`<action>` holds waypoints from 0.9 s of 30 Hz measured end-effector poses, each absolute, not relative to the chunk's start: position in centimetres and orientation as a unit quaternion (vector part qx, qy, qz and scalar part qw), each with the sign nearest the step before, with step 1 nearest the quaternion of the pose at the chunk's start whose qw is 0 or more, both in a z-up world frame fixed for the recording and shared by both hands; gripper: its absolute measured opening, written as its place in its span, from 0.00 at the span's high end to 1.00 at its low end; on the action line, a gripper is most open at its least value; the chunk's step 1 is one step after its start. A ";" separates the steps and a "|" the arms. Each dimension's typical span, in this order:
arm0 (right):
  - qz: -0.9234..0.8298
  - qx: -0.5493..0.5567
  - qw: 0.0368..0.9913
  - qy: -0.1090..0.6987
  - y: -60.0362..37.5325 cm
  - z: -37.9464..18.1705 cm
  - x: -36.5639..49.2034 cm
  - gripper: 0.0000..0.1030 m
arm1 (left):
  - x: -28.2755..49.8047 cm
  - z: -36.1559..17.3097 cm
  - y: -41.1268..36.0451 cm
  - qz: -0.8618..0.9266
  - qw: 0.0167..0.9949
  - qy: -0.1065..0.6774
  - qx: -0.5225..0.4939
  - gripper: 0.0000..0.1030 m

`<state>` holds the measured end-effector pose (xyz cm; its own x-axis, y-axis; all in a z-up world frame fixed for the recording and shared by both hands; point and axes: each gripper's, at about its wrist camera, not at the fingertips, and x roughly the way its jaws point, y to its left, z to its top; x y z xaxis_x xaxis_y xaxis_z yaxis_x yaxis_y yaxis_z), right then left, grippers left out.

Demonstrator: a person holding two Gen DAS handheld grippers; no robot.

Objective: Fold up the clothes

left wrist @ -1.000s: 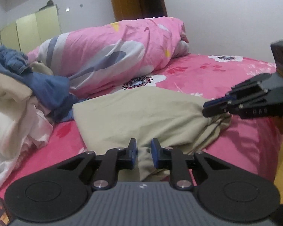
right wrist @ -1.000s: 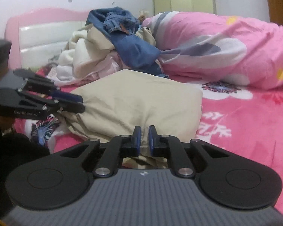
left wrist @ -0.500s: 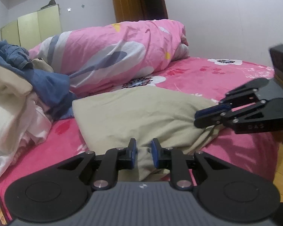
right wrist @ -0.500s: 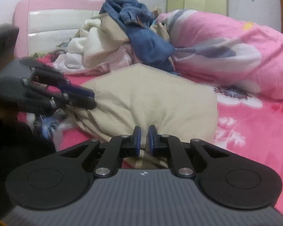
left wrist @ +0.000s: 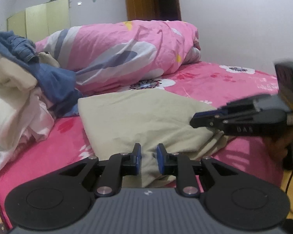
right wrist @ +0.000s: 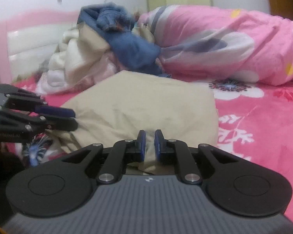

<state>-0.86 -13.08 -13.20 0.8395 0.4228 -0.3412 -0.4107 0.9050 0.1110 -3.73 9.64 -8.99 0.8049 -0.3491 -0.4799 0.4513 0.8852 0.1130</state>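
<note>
While a folded beige cotton garment [left wrist: 146,120] lies flat on the pink floral bedsheet [left wrist: 224,83], its near edge is gripped at two points. A bunched fold of the beige cloth is pinched between the blue pads of the black left gripper [left wrist: 148,160], whose jaws are drawn in against the fabric. A neighbouring fold of the same edge is clamped by the black right gripper [right wrist: 150,146], whose jaws are nearly together with only a thin strip of cloth between them. In the left wrist view the right gripper is seen from the side at the garment's right corner; in the right wrist view the left gripper is seen at the garment's left corner. Behind the garment a heap of unfolded white, cream and blue denim clothes [right wrist: 99,46] is piled, and beside it a rolled pink flowered duvet [left wrist: 127,52] is laid across the bed. A pink padded headboard [right wrist: 19,39] is seen behind the heap.
</note>
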 end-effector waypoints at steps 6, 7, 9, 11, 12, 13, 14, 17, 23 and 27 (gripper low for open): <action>0.213 0.028 0.959 0.186 -13.3 -13.1 -0.9 0.91 | -4.4 -7.7 10.1 -0.210 0.947 0.224 0.090 0.79; 0.212 0.033 0.959 0.187 -13.4 -13.1 -0.9 0.91 | -4.7 -7.2 10.2 -0.210 0.949 0.217 0.087 0.79; 0.208 0.037 0.959 0.186 -13.3 -13.1 -1.0 0.90 | -5.3 -6.1 10.5 -0.211 0.953 0.203 0.083 0.79; 0.204 0.036 0.961 0.183 -12.9 -13.1 -1.0 0.90 | -5.5 -4.9 10.6 -0.213 0.956 0.189 0.076 0.78; 0.202 0.034 0.962 0.182 -12.8 -13.1 -0.9 0.90 | -5.4 -4.4 10.6 -0.215 0.956 0.184 0.072 0.78; 0.201 0.033 0.962 0.181 -12.7 -13.1 -0.9 0.90 | -5.3 -3.9 10.5 -0.217 0.957 0.179 0.068 0.77; 0.200 0.033 0.962 0.181 -12.6 -13.1 -0.9 0.90 | -5.0 -3.6 10.4 -0.219 0.958 0.175 0.065 0.76; 0.199 0.033 0.963 0.181 -12.7 -13.1 -1.0 0.90 | -3.6 -3.5 9.5 -0.216 0.957 0.184 0.066 0.74; 0.199 0.028 0.964 0.174 -12.5 -13.2 -1.2 0.90 | -0.3 -7.7 8.8 -0.169 0.944 0.277 0.063 0.76; 0.200 0.015 0.965 0.167 -12.3 -13.3 -1.4 0.90 | -0.4 -8.6 9.8 -0.165 0.947 0.274 0.023 0.76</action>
